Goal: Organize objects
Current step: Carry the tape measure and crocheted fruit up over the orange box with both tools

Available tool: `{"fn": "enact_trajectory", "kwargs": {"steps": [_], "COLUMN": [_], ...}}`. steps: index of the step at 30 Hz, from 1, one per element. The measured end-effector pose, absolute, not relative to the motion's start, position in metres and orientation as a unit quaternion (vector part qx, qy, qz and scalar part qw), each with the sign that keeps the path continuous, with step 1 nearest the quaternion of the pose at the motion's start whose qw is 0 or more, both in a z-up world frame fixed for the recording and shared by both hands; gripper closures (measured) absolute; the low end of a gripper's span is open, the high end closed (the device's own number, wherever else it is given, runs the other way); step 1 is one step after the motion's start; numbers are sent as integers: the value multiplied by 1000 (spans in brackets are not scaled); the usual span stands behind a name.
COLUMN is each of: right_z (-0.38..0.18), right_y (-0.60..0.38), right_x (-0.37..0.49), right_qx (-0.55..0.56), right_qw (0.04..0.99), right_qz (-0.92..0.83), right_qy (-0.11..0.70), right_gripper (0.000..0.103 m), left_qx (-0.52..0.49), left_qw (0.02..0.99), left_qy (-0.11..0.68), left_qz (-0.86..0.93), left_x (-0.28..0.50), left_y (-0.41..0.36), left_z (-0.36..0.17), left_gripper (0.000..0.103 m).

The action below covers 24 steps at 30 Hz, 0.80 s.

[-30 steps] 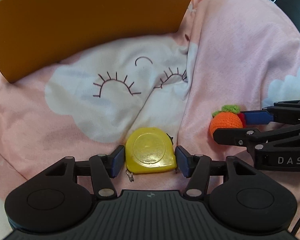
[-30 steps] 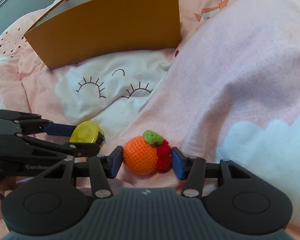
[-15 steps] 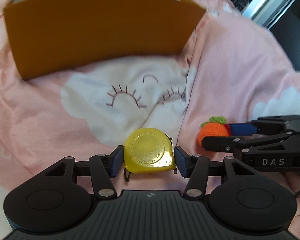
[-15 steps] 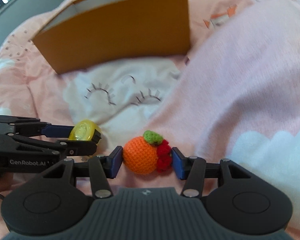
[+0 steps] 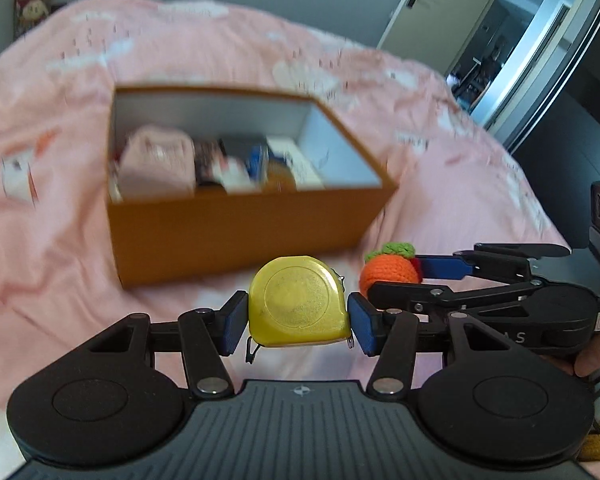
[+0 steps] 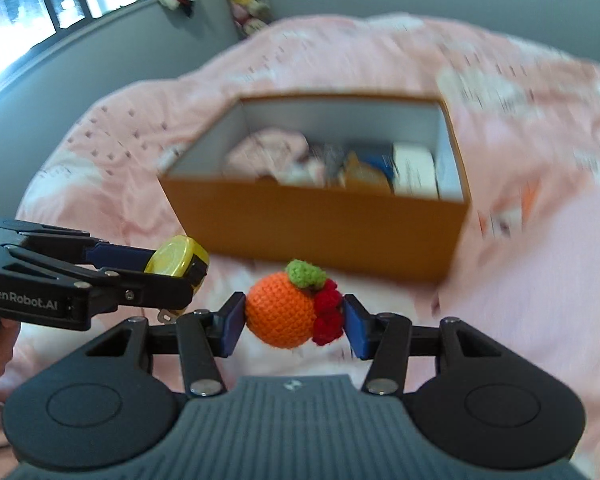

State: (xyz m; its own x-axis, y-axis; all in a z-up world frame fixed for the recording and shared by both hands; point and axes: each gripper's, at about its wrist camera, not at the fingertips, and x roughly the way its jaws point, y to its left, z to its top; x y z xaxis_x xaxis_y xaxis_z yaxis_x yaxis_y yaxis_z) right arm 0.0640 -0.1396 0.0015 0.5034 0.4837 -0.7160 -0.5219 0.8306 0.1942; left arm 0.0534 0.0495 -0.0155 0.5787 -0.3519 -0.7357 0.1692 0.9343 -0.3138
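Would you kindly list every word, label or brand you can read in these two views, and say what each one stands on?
"GenRobot.AI": white print on the side of the left tool, seen in the right wrist view.
"A S": the visible end of a word on the side of the right tool, seen in the left wrist view; its start is hidden.
Packages inside the orange box: print too blurred to read.
Yellow tape measure: no readable text.

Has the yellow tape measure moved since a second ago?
Yes. The yellow tape measure, held in the left gripper, has risen off the pink blanket; the orange box now appears from above.
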Motion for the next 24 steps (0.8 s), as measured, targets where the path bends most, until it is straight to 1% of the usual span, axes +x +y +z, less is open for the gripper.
{"fn": "enact_trajectory", "kwargs": {"steps": [4,8,13,19,24], "right_z": [27,46,55,45,27], "right_y": [-121,-104,-90,-77,-70], "right_x": [78,96,128,172,198], "right_qx": [-42,-52,-16,41,60], "right_qw": [874,879,874,856,842], "right_qz": [309,321,324,326,328], "right_qy": [372,350,361,400,424], "right_gripper": [49,49,49,49,49], "left_qx": [-82,-48,1,55,90], "left_qw": [895,899,893,867,824], "left_qy": [416,414,426,467,534], "left_qz": [-135,-138,-145,-167,-164], "left_x": [68,84,112,151,184], "left_y": [60,74,88,87,77], "left_z": [4,20,28,16,-8], "left_gripper": [41,41,41,41,41]}}
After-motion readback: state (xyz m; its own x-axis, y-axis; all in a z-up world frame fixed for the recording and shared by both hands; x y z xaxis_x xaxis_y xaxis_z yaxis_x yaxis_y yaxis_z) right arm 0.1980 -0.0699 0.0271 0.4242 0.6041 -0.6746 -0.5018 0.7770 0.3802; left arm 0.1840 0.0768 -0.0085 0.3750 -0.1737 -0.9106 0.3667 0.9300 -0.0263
